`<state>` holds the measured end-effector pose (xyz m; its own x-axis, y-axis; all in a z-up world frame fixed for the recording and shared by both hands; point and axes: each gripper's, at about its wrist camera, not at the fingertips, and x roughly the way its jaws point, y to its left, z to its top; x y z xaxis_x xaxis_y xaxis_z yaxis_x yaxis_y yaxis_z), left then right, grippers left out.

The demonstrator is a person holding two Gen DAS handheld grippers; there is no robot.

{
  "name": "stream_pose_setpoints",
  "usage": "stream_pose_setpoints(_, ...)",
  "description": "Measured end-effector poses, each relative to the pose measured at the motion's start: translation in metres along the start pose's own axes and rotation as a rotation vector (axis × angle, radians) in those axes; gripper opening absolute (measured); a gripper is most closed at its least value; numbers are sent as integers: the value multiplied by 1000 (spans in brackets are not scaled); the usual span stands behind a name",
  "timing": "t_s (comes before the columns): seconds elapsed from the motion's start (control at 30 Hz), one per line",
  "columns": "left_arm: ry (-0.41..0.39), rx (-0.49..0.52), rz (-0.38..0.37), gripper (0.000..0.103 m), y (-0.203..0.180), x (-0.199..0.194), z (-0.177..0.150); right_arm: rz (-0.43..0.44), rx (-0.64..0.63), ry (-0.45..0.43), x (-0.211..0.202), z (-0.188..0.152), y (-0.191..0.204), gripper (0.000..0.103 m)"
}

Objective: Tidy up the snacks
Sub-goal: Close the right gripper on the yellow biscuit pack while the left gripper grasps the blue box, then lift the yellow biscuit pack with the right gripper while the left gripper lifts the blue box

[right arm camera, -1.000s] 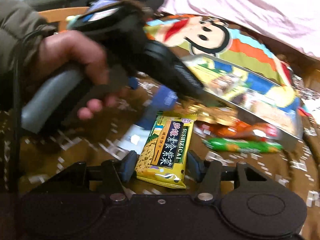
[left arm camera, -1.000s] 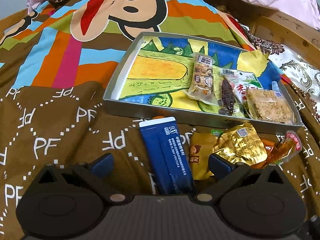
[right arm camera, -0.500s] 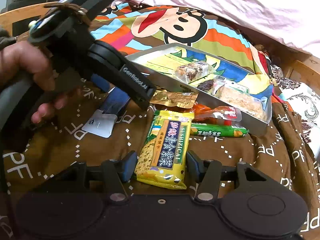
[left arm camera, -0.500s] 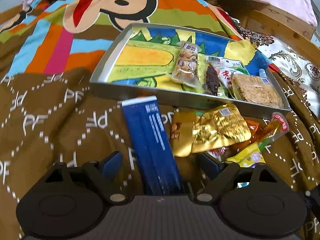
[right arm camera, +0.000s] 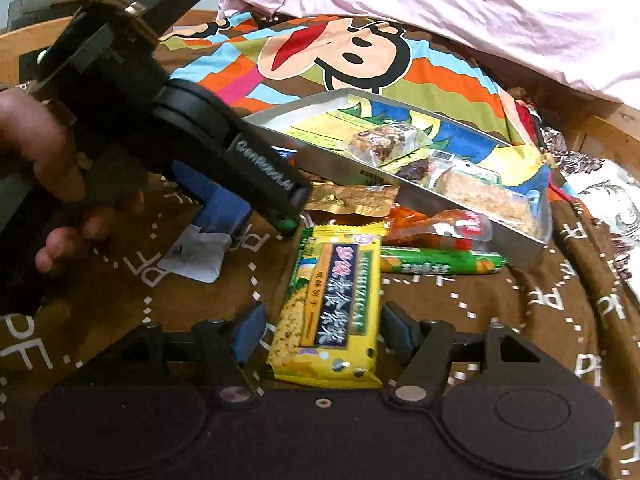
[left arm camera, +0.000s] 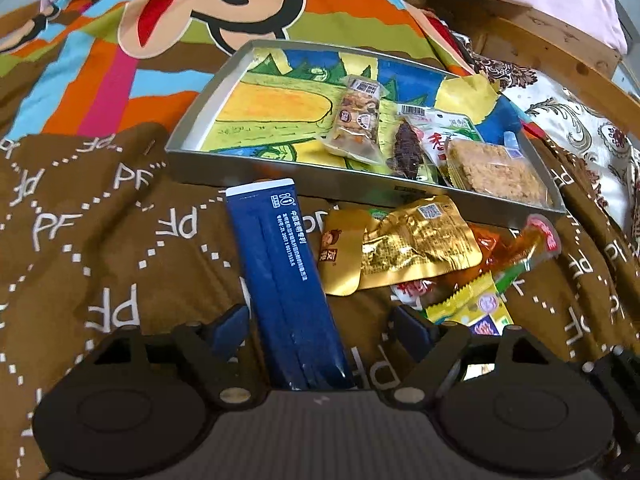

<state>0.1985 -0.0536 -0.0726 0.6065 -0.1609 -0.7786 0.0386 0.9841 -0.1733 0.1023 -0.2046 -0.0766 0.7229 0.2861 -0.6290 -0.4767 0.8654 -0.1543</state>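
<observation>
A metal tray (left arm camera: 280,184) with a cartoon lining lies on the bedspread and holds a nut bar (left arm camera: 358,120), a dark snack (left arm camera: 406,150), a green-white packet and a crumbly square (left arm camera: 496,172). My left gripper (left arm camera: 320,330) is open, its fingers either side of a long blue packet (left arm camera: 280,276) that lies on the bedspread. A gold packet (left arm camera: 416,240) and other snacks lie right of it. My right gripper (right arm camera: 322,330) is open around a yellow biscuit packet (right arm camera: 334,304), pads close beside it. A green stick snack (right arm camera: 440,266) lies beyond.
The left gripper's body and the hand holding it (right arm camera: 132,120) fill the left of the right wrist view, just over the blue packet. An orange-red packet (right arm camera: 440,226) lies against the tray's front wall. A pink sheet (right arm camera: 440,12) and a wooden bed frame (left arm camera: 560,40) bound the far side.
My left gripper has drawn back and down along the blue packet. My right gripper has steadied around the yellow packet, with the pads a little wider apart from it.
</observation>
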Motion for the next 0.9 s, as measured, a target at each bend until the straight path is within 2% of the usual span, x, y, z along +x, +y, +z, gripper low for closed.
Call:
stream_pose_setpoints(0.13,-16,-38,-12,83,8,6,5,7,10,-18,9,2,2,69)
stream_pose_setpoints(0.2,-22,-50,-1,75,9,4,4,11,20,-20,10,3,0,69)
stream_pose_setpoints(0.3,-29,-3,42,61,6,1,-1,7,10,-22,9,2,1,64)
stream_pose_setpoints(0.47,-29,21,55,48,3,-7,-7,-9,-41,-29,8,1,9,57)
stream_pose_setpoints(0.6,-18,23,44,44,2,-14,-13,-12,-57,-27,8,0,10,51)
stream_pose_setpoints(0.73,21,17,14,43,1,-28,-24,-16,-74,-14,4,1,10,50)
stream_pose_setpoints(0.9,42,64,-11,43,-3,-39,-36,-21,-83,2,-3,3,11,51)
